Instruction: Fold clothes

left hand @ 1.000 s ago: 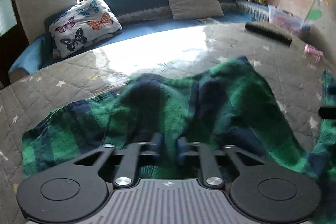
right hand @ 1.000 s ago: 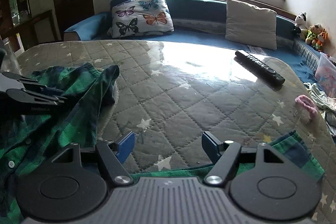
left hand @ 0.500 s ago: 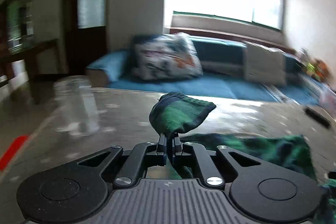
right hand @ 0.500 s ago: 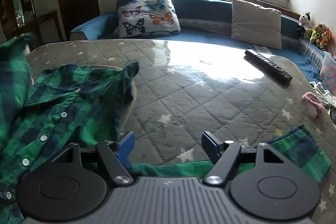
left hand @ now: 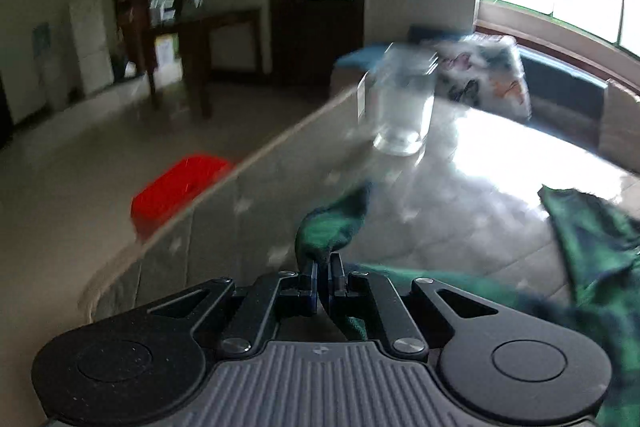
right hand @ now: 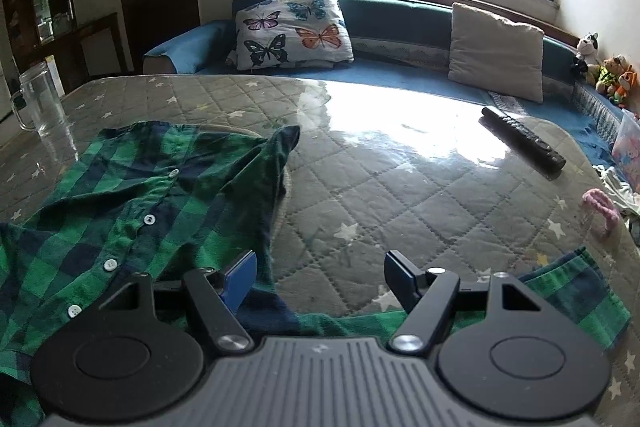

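Note:
A green and navy plaid button shirt (right hand: 132,211) lies spread on the quilted grey table (right hand: 400,195), buttons up, at the left of the right wrist view. My left gripper (left hand: 323,269) is shut on a bunched edge of the shirt (left hand: 332,227) near the table's left edge; more of the shirt trails to the right (left hand: 592,239). My right gripper (right hand: 320,273) is open and empty, low over the table, with plaid cloth under it and a sleeve (right hand: 576,291) at its right.
A clear glass mug (left hand: 404,103) stands near the table's left edge; it also shows in the right wrist view (right hand: 40,103). A black remote (right hand: 524,143) and a pink item (right hand: 600,207) lie at the right. A red box (left hand: 180,187) is on the floor. Cushions (right hand: 292,27) line the bench behind.
My left gripper has closed on the shirt edge, lifted it and swung it left toward the table edge. The shirt now lies opened out flat with its buttons showing. The right gripper has stayed open.

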`<state>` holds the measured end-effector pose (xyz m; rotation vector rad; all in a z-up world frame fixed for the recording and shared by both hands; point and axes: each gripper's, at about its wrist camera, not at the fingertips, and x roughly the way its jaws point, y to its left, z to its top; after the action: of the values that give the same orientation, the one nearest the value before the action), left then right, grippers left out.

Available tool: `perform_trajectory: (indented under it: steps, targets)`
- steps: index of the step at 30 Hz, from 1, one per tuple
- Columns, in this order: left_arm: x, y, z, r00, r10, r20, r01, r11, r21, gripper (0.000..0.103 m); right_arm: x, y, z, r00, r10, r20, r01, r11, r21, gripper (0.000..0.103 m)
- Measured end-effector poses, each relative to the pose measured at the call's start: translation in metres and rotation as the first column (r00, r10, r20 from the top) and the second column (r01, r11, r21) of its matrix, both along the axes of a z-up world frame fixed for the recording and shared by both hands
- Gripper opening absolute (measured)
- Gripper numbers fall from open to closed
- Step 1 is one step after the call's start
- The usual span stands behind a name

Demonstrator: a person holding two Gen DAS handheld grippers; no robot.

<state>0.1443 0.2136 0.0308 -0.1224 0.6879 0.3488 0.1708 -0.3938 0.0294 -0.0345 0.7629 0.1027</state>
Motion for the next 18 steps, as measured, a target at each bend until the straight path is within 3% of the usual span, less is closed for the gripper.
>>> perform_trajectory:
  steps: [6, 8, 9, 12, 18]
  targets:
    - [0.006, 0.011, -0.021, 0.994, 0.007, -0.113, -0.007, 1.0, 0.004, 0.015, 0.007, -0.006, 0.003, 1.0, 0.007, -0.014, -0.006, 0.998, 0.056, 0.072]
    - [0.009, 0.008, -0.017, 0.993, 0.012, -0.113, -0.009, 1.0, 0.028, 0.036, 0.012, -0.011, 0.004, 1.0, 0.009, -0.02, -0.007, 0.995, 0.095, 0.072]
    - [0.009, 0.007, -0.016, 0.993, 0.017, -0.114, -0.012, 0.999, 0.04, 0.054, 0.018, -0.014, 0.004, 1.0, 0.014, -0.02, -0.011, 0.993, 0.121, 0.072]
    - [0.012, 0.001, -0.007, 0.995, 0.01, -0.099, -0.002, 0.997, 0.077, 0.058, 0.034, -0.019, 0.004, 0.999, 0.031, -0.026, -0.026, 0.982, 0.187, 0.072]
    - [0.032, -0.005, 0.005, 0.997, 0.005, -0.082, 0.005, 0.992, 0.129, 0.08, 0.08, -0.016, -0.008, 0.991, 0.119, -0.054, -0.095, 0.941, 0.323, 0.075]
